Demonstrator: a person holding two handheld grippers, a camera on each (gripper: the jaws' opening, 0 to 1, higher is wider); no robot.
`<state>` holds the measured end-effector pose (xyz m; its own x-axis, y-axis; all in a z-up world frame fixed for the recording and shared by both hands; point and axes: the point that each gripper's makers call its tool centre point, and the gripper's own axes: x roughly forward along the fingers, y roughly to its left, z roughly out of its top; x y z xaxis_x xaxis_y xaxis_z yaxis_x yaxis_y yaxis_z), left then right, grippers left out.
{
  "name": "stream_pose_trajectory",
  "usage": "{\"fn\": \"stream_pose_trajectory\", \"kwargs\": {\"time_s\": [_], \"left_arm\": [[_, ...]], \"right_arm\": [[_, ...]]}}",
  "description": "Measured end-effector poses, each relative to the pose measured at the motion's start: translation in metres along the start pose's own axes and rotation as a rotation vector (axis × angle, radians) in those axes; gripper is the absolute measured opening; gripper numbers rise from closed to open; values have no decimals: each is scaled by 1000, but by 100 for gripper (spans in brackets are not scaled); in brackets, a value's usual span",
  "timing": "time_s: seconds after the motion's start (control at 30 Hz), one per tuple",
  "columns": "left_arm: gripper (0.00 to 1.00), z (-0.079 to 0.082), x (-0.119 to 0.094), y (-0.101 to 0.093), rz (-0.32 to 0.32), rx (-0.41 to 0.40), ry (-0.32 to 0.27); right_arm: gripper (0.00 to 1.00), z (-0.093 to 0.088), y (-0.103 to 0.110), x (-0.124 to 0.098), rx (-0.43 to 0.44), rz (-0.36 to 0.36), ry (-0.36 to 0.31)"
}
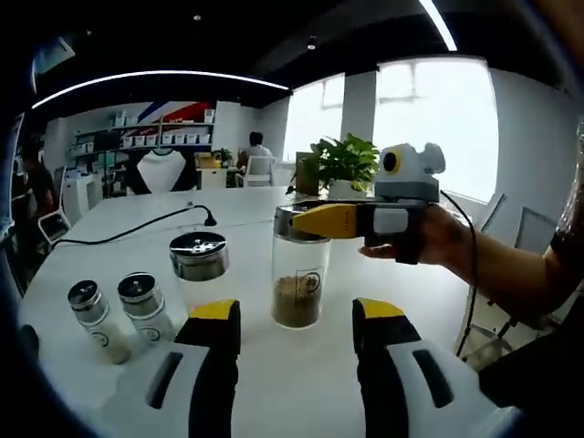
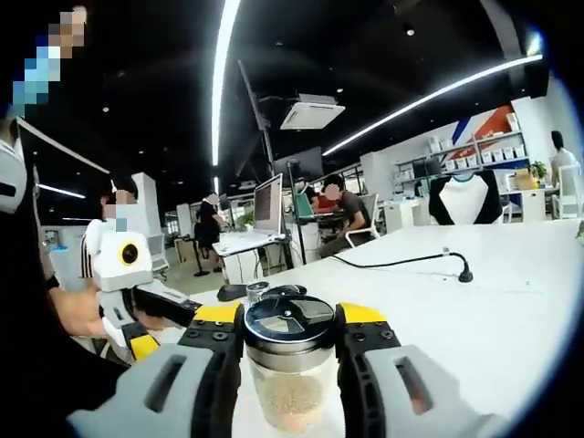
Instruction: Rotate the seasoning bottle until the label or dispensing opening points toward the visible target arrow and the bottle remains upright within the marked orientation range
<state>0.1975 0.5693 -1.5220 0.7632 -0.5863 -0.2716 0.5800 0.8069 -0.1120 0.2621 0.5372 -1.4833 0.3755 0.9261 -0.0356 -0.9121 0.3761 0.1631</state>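
Glass seasoning bottle (image 1: 297,274) stands upright on white tabletop (image 1: 274,383), brown granules filling roughly its lower third, metal cap on top. Right gripper (image 2: 290,339) has its yellow-tipped fingers (image 2: 217,315) clamped on the cap, one each side; in left gripper view it comes in from right of the bottle, held by a hand (image 1: 438,239). Left gripper (image 1: 297,315) sits just in front of the bottle, fingers spread wide, holding nothing. Left of the bottle: wide glass jar (image 1: 199,269) w/ perforated metal lid, contents unclear, then two small shakers (image 1: 123,315) w/ white contents. Black cable (image 1: 137,228) lies behind the jars; potted plant (image 1: 345,164) behind the bottle. Room: open office, shelves, ceiling strip lights, people at desks.
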Motion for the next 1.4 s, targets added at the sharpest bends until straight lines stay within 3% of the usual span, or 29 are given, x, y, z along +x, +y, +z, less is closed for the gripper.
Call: {"fn": "stream_pose_trajectory", "kwargs": {"time_s": [0.27,0.53,0.87,1.07,1.13,1.2,1.4], "left_arm": [[52,-10,-5,13,26,-14,28],[52,-12,-5,22,44,-22,44],[51,-7,-5,23,46,-15,41],[52,-5,-6,22,52,-6,41],[53,-5,-6,22,55,-4,41],[54,-5,-7,23,62,-2,44],[57,-9,-14,25,94,-6,48]], "right_arm": [[37,-15,-17,15,-52,68,27],[37,-23,-11,24,-109,142,42],[38,-23,-6,23,-141,179,21],[38,-22,-8,25,-147,167,39],[45,-16,-9,24,-143,156,25],[49,-10,-13,22,-148,122,19],[48,-3,-18,6,-140,-11,15]]}}
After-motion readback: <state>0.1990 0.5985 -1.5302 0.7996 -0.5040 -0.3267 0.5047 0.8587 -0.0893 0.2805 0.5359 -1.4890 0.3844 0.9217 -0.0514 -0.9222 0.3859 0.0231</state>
